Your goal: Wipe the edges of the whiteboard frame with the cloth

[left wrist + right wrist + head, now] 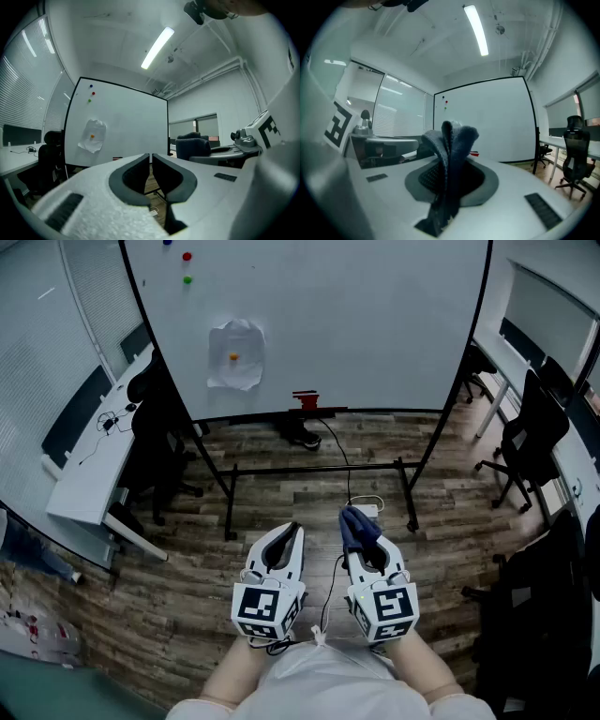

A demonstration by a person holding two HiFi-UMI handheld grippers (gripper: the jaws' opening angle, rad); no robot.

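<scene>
Left gripper (292, 529): jaws pressed together, nothing between; held low, well apart from the whiteboard (356, 324).
Right gripper (355, 520): dark blue cloth (361, 529) pinched between jaws; held beside the left.

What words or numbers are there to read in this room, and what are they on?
None can be read.
Whiteboard: no writing, only coloured magnets and a paper with no visible print.
Marker cubes: black-and-white square patterns, not letters.

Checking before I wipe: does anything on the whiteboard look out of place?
Yes: a crumpled paper sheet hangs on the whiteboard, lower left, held by an orange magnet; it is wrinkled, unlike the bare surface.
</scene>
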